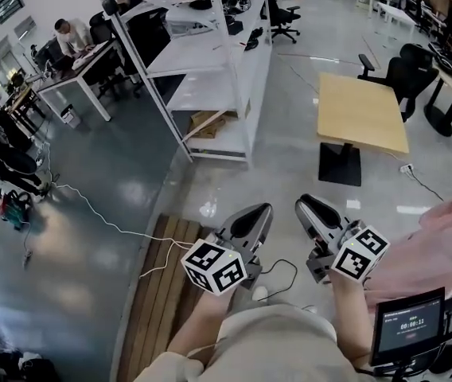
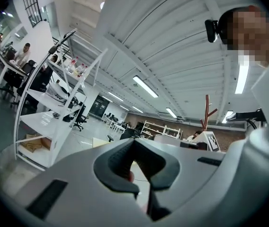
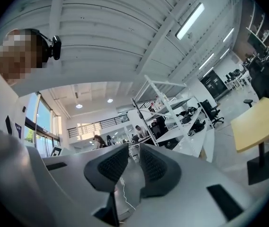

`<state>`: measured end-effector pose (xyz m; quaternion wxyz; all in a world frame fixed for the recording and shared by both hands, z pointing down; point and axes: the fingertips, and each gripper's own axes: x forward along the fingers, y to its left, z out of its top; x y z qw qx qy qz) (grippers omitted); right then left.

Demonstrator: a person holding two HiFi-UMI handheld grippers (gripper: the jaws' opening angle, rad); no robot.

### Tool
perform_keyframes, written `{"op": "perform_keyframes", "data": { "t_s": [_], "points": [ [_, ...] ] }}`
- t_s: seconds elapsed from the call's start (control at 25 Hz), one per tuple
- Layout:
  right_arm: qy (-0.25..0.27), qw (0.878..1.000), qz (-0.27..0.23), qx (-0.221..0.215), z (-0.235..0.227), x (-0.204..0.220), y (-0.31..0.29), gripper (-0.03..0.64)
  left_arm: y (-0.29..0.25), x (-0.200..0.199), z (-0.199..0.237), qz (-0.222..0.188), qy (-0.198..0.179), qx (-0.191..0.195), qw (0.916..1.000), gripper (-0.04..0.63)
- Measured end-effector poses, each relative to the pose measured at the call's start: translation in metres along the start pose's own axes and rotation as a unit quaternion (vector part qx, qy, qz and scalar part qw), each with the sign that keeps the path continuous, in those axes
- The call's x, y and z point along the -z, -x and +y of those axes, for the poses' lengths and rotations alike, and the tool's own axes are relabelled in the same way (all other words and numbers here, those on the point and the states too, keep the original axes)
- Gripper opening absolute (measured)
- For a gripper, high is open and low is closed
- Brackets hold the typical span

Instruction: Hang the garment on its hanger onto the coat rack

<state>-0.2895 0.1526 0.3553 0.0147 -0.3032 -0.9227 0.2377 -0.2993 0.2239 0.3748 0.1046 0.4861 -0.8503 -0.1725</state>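
A pink garment (image 1: 441,245) hangs at the right edge of the head view; its hanger is not visible. A reddish-brown coat rack (image 2: 206,111) stands far off in the left gripper view. My left gripper (image 1: 262,210) (image 2: 133,143) is held close to my body and points forward, shut with nothing in it. Beside it, my right gripper (image 1: 305,204) (image 3: 133,148) is also shut and empty, with only a thin slit between its pads. Both are well short of the garment.
A slatted wooden bench (image 1: 158,293) lies under my hands. White shelving (image 1: 210,62) stands ahead, with a yellow-topped table (image 1: 361,110) to its right. A white cable (image 1: 91,209) crosses the floor. A small screen (image 1: 409,325) is at lower right. People sit at desks at far left.
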Motion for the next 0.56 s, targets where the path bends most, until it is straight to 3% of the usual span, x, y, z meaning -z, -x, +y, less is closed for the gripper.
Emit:
{"op": "perform_keyframes", "data": {
  "t_s": [0.32,0.56],
  "points": [
    [0.002,1.0,0.0,0.001,-0.001,0.0,-0.001,0.083,-0.005,-0.012,-0.009,-0.038,0.012,0.038,0.9985,-0.005],
    [-0.011,1.0,-0.011,0.001,-0.011,-0.003,0.005,0.083,-0.018,-0.004,-0.022,-0.031,-0.009,0.059,0.9977,-0.005]
  ]
}}
